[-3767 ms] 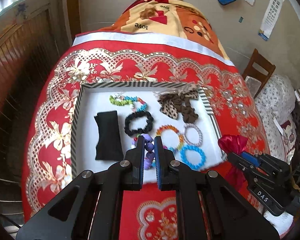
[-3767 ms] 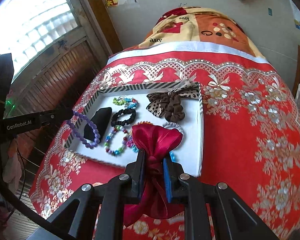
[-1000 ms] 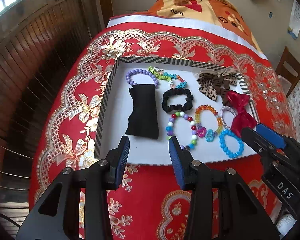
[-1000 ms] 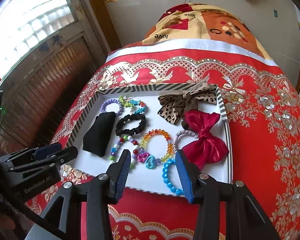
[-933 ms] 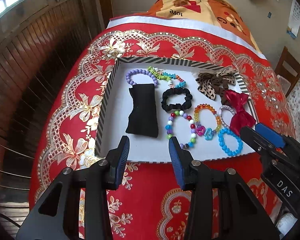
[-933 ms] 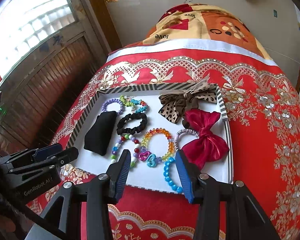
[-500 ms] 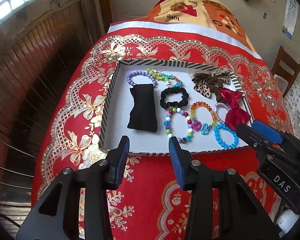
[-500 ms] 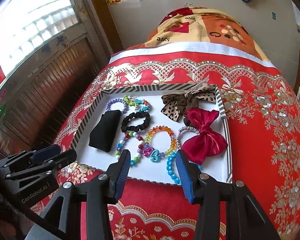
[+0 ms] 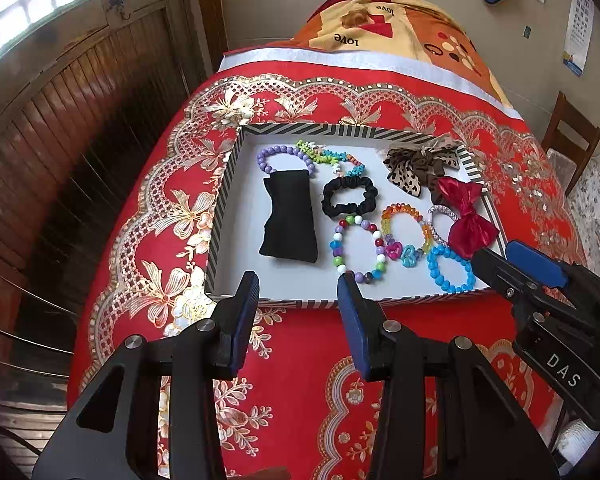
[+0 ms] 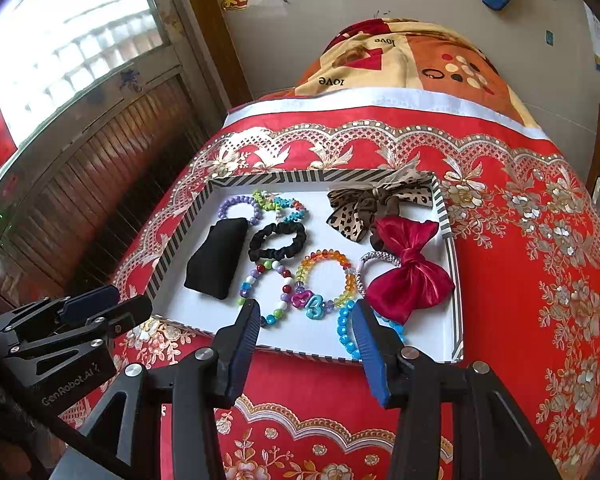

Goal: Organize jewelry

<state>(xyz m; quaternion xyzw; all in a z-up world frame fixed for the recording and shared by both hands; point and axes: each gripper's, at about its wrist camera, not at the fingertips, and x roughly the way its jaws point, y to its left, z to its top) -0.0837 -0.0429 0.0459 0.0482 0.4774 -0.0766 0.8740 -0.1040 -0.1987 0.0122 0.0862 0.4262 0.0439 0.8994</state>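
Observation:
A white tray with a striped rim (image 9: 220, 216) (image 10: 448, 216) lies on the red cloth and holds the jewelry. In it are a black pouch (image 9: 290, 220) (image 10: 216, 258), a purple bead bracelet (image 9: 268, 156), a black scrunchie (image 9: 350, 198) (image 10: 278, 242), a multicolour bead bracelet (image 9: 356, 250), an orange bracelet (image 10: 326, 276), a blue bracelet (image 9: 450, 270), a leopard bow (image 9: 416, 166) (image 10: 364, 204) and a red satin bow (image 9: 466, 220) (image 10: 410, 270). My left gripper (image 9: 298, 282) hangs open and empty over the tray's near rim. My right gripper (image 10: 306, 310) is open and empty above the near edge.
The red and gold cloth (image 9: 312, 376) covers the whole surface, with a folded orange blanket (image 9: 380, 32) behind it. A wooden panelled wall (image 9: 60, 128) runs along the left. A wooden chair (image 9: 572, 140) stands at the right.
Earlier the left gripper held the purple bracelet and the right the red bow; both now lie in the tray. Over the last second both grippers drew back slightly from the tray.

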